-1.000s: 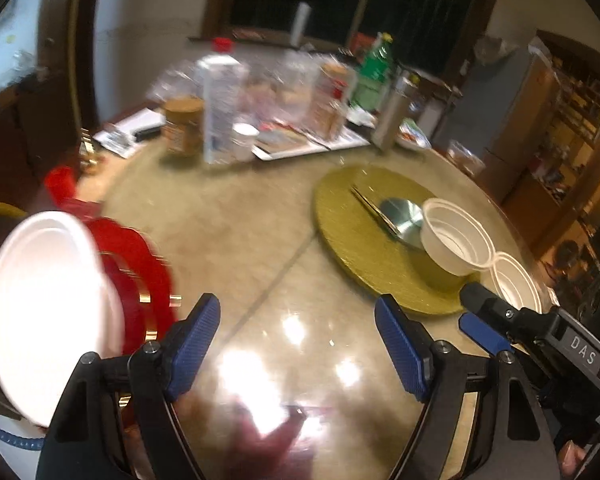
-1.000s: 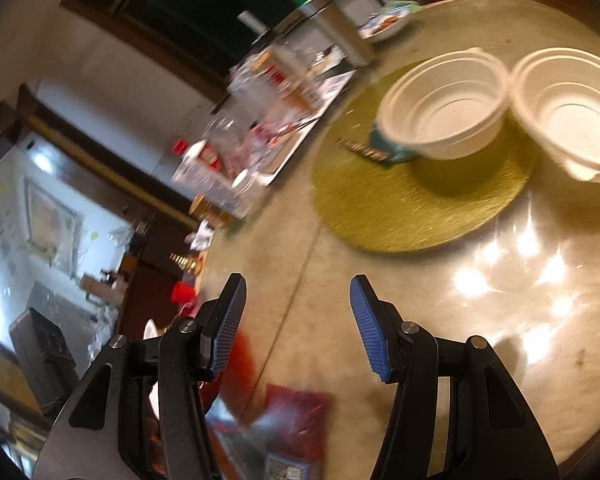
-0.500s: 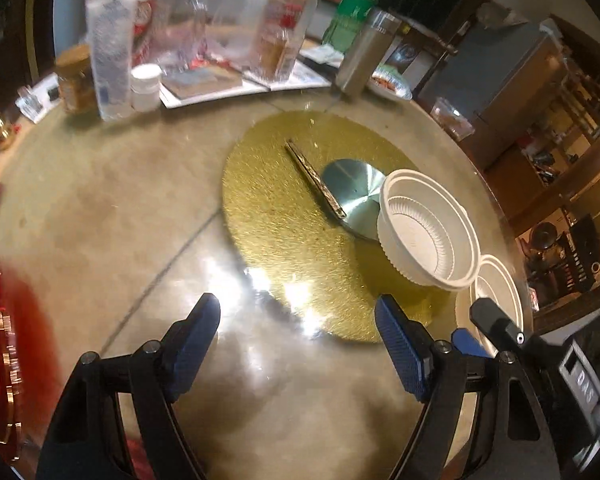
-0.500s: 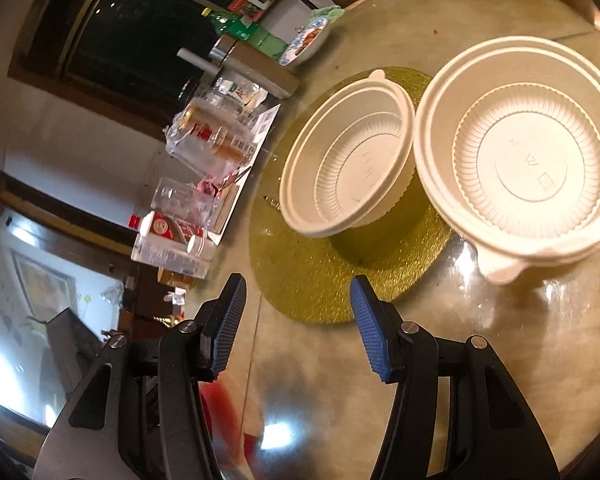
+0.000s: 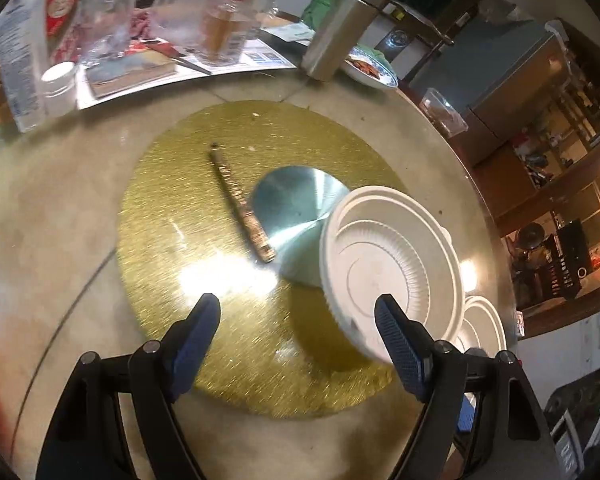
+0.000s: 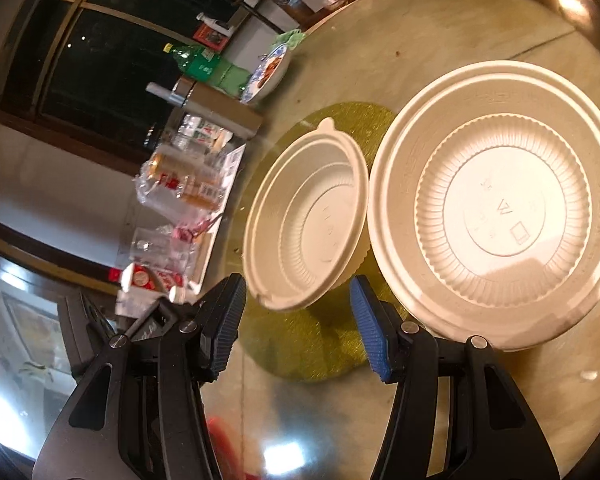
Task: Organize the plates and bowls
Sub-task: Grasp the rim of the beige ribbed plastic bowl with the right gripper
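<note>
A white plastic bowl (image 5: 384, 268) stands on the gold round mat (image 5: 188, 216), at its right edge. It also shows in the right wrist view (image 6: 308, 224). A second white bowl (image 6: 496, 208) stands on the table just beside the mat; in the left wrist view (image 5: 480, 324) it is partly hidden. My left gripper (image 5: 298, 338) is open and empty, its right finger close in front of the first bowl's rim. My right gripper (image 6: 296, 316) is open and empty, just in front of the first bowl's near rim.
A round silver disc (image 5: 296, 208) and a thin metal strip (image 5: 240, 204) lie on the mat. Bottles, jars and a steel flask (image 5: 336, 32) crowd the far side of the table. A dish of food (image 5: 368, 68) sits near the far edge.
Both grippers have moved forward and closer to the bowls. The red stand and white plate at the left have left the left wrist view.
</note>
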The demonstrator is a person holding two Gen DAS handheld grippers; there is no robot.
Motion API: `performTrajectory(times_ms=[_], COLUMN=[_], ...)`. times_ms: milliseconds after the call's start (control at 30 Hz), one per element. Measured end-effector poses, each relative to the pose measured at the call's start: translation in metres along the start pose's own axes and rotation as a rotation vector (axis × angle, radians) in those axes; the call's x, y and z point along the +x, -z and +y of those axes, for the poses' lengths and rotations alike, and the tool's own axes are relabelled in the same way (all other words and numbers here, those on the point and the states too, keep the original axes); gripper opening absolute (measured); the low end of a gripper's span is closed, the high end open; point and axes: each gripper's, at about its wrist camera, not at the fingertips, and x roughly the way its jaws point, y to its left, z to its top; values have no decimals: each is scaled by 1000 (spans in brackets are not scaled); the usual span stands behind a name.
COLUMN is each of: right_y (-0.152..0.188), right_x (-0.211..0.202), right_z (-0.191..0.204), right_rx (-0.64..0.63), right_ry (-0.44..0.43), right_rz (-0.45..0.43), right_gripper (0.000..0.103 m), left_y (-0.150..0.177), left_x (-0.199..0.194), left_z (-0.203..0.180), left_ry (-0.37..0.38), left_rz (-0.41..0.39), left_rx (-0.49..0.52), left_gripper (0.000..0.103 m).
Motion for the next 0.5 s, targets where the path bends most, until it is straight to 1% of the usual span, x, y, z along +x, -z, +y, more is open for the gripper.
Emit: performTrajectory(times_ms=[133,333,400,500], right_y=[-5,-10,-12,-15], right_x=[3,11,13,12], right_z=[1,0,-2,-4], right_rx=[-11,-21,-15,-19], right_ry=[47,113,133,161], right_rz=[-12,-19,-26,-48], right_gripper=[55,55,55,54], left_y=[-4,-5,-4,-3], left_x=[17,29,33,37], left_z=[-4,-10,-14,-21], left_ry=[-3,-2,9,-1], left_rz=[26,33,40,33], left_rx=[-10,-13,-4,21], left_gripper=[80,79,78,77])
